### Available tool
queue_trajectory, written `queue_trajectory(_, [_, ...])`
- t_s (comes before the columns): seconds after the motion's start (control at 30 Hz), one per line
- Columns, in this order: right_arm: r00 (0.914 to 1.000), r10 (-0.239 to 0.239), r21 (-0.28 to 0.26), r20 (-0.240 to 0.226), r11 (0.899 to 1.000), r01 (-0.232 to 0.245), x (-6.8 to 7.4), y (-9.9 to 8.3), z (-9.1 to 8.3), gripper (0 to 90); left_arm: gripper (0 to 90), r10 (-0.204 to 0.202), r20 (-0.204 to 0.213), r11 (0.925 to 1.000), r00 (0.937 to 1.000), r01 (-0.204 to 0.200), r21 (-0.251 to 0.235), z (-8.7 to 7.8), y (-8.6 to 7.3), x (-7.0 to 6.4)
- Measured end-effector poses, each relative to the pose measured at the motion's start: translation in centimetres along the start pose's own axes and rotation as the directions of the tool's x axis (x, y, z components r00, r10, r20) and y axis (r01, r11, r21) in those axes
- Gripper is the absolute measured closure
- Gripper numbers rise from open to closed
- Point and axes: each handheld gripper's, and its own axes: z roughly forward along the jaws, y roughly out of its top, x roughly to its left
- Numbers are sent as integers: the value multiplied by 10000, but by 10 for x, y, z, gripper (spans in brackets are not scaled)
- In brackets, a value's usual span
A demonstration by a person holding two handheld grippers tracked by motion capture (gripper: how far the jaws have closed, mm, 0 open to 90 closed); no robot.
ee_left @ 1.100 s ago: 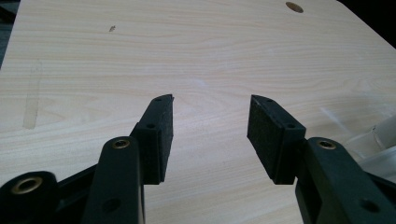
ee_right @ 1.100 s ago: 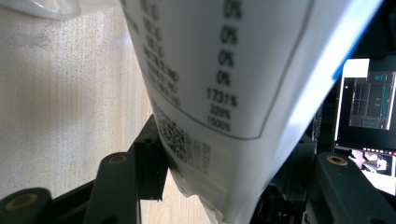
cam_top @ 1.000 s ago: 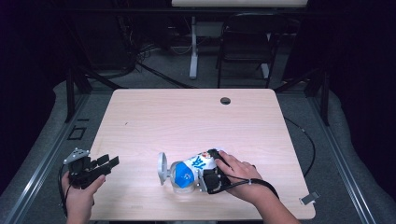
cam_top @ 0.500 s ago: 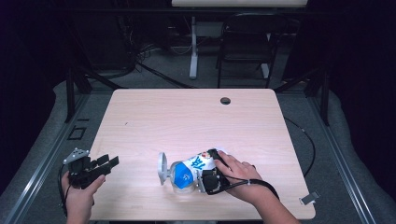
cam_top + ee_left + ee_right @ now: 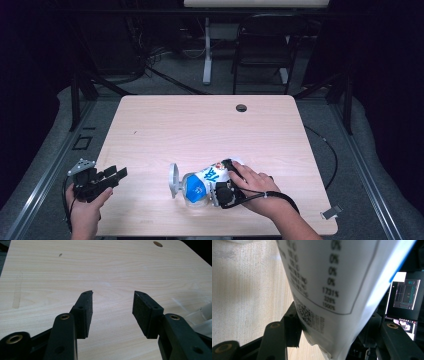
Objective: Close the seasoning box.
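Observation:
A white and blue printed packet lies near the table's front edge, its left end at a clear round container on its side. My right gripper is shut on the packet, with a hand over it. In the right gripper view the packet's white label panel sits between the jaws of the right gripper. My left gripper is held at the front left corner, open with nothing between its jaws. In the left gripper view the left gripper stands over bare wood, with clear plastic at the right edge.
The light wooden table has a dark cable hole at its far edge. A chair and a desk leg stand beyond it. A lit screen sits behind the packet.

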Motion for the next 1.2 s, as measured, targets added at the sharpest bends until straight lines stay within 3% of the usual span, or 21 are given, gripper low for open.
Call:
queue_trajectory(0.03, [9998, -180, 221, 5, 9996, 180, -1, 1, -2, 462, 514, 24, 9, 10000, 10000, -24, 17, 0, 0, 0])
queue_trajectory(0.2, [9999, -171, 189, -7, 9997, 171, -1, 2, -1, 462, 514, 21, 13, 10000, 10000, -21, -26, 1, 0, -1])
queue_trajectory(0.27, [9992, -400, 365, 0, 9985, 400, -3, 3, -3, 462, 514, 22, 14, 10000, 10000, -22, 9, 1, 0, -1])
queue_trajectory(0.33, [9996, -284, 210, -27, 9994, 284, -2, 3, -1, 462, 514, 13, -11, 10000, 10000, -13, -65, 1, 0, -1])
queue_trajectory(1.2, [9983, -590, 617, 27, 9964, 587, -3, 8, -4, 465, 514, -110, -13, 9999, 9999, 110, -84, 0, -1, 2])
